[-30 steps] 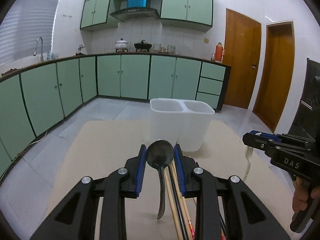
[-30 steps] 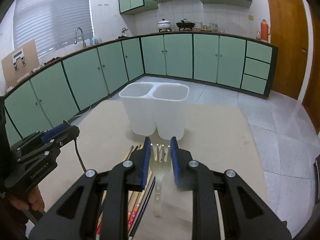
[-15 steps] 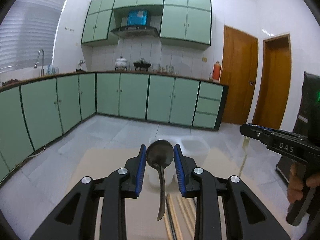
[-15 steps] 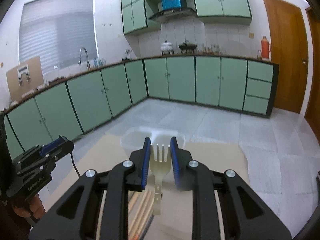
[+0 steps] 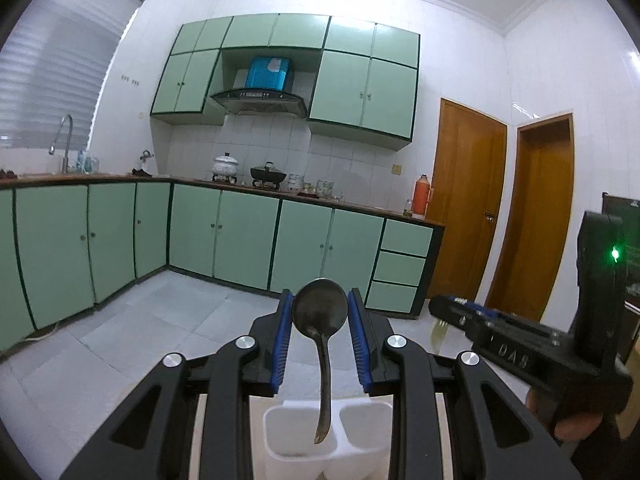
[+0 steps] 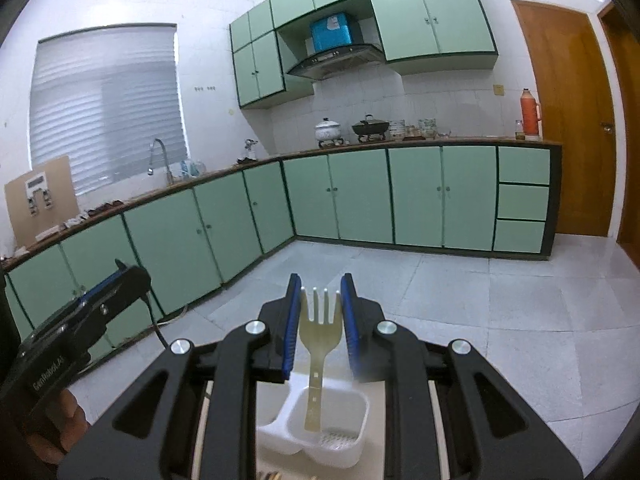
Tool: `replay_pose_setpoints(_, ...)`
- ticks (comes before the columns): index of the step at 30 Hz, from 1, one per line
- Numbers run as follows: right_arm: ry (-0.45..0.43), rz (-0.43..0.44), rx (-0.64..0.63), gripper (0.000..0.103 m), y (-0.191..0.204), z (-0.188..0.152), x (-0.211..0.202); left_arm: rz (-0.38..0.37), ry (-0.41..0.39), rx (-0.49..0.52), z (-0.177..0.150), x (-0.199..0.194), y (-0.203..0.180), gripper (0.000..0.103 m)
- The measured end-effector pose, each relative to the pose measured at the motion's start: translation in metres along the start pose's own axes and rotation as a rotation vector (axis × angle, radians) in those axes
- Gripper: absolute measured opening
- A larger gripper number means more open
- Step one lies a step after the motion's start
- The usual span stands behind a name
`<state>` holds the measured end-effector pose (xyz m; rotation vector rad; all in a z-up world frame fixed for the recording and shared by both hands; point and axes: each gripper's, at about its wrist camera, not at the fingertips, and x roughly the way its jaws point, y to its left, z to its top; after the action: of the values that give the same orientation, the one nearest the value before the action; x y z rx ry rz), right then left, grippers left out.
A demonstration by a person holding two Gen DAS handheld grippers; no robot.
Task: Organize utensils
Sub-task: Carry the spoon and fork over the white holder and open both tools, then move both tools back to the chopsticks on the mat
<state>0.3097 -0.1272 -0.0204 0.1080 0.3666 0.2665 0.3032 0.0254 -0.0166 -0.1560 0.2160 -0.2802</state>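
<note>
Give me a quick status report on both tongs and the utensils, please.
Left tongs shut on spoon, handle hanging over white two-compartment holder. Right tongs shut on fork, above same holder. Nothing in the way.

A dark metal spoon (image 5: 320, 312) is hanging bowl-up, handle down, over a white two-compartment utensil holder (image 5: 352, 432), while a pale plastic fork (image 6: 320, 320) is hanging tines-up above the same holder's compartments.
</note>
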Motion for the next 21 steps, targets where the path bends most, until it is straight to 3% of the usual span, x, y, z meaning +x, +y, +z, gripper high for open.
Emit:
replay_pose_setpoints(11, 0.132, -0.01, 0.03, 0.021, -0.006, -0.039, 0.048, 0.022, 0.189, -0.035, -0.045, 0.062, 0.021, 0.028)
replay_pose_setpoints(19, 0.122, -0.047, 0.046, 0.034, -0.008, -0.047, 0.023, 0.049, 0.193, -0.044, -0.041, 0.03, 0.028, 0.044)
replay_pose_setpoints(21, 0.108, -0.068, 0.055, 0.043, -0.009, -0.051, 0.005, 0.071, 0.204, -0.037, -0.04, 0.015, 0.025, 0.048)
